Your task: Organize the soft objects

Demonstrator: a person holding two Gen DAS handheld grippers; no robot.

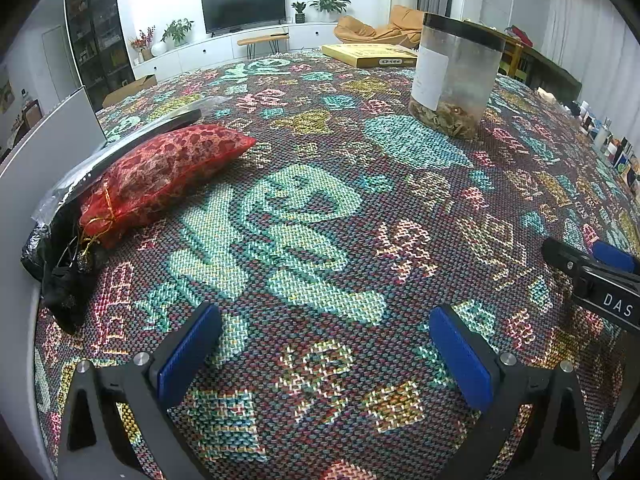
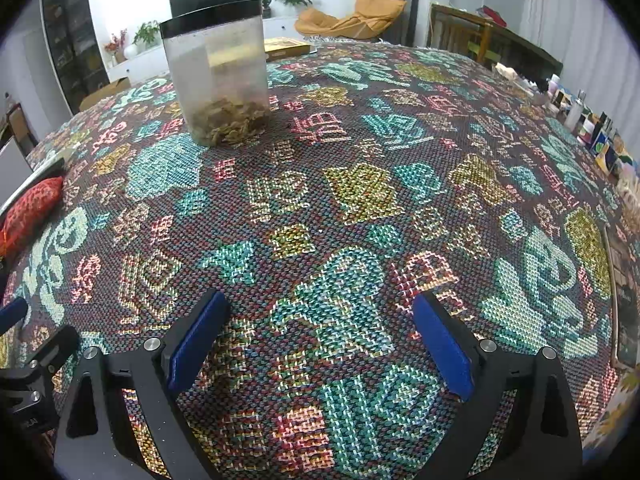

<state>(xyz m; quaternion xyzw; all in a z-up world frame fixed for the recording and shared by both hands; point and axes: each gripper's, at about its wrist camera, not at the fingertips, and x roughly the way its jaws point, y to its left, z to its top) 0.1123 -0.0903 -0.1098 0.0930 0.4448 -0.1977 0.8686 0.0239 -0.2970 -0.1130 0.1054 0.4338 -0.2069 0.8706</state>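
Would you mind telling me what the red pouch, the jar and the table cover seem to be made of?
Red pouch: probably sheer organza-like fabric, slightly shiny, gathered by a gold cord. Jar: likely clear plastic, cloudy and scuffed, with a black lid; the dried contents show through. Table cover: coarse woven textile, matte, with visible multicoloured yarn weave.

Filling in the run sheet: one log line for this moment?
left gripper: open, empty | right gripper: open, empty | red pouch: on cloth, untouched | jar: upright
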